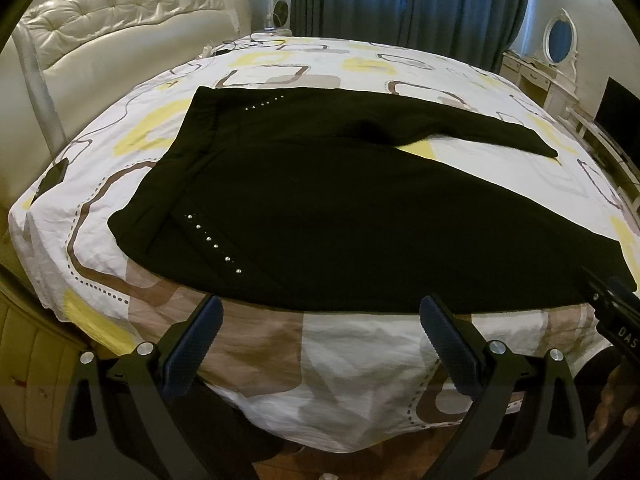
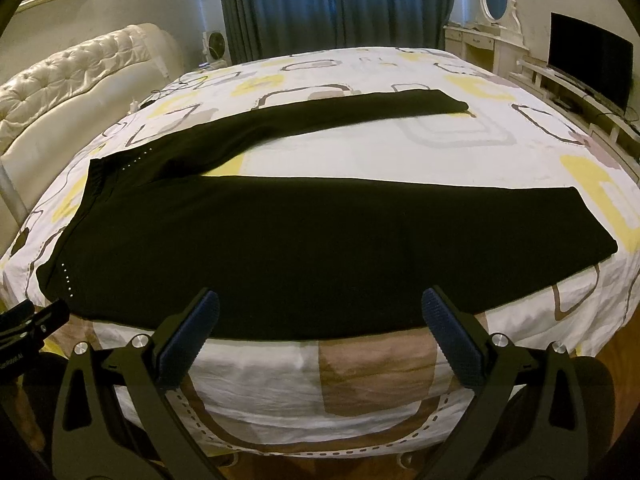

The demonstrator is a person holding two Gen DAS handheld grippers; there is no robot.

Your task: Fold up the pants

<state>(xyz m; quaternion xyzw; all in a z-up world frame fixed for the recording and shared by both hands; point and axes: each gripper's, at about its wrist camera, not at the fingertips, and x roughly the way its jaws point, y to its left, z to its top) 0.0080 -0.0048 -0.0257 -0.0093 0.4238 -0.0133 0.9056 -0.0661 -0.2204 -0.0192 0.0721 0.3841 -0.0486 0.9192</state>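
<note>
A: Bedroom, patterned bed (image 1: 352,344). Where are the pants (image 1: 320,216)?
B: Flat, lengthwise left to right, waistband nearest the left tool (image 1: 320,320). Left and right tool (image 2: 320,316) both gape, empty.

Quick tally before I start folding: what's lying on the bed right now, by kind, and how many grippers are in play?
Black pants: 1, spread flat on the bed, legs apart
Left gripper: 1, jaws open, empty
Right gripper: 1, jaws open, empty
Cables near the headboard: number unclear
Total counted: 3
</note>
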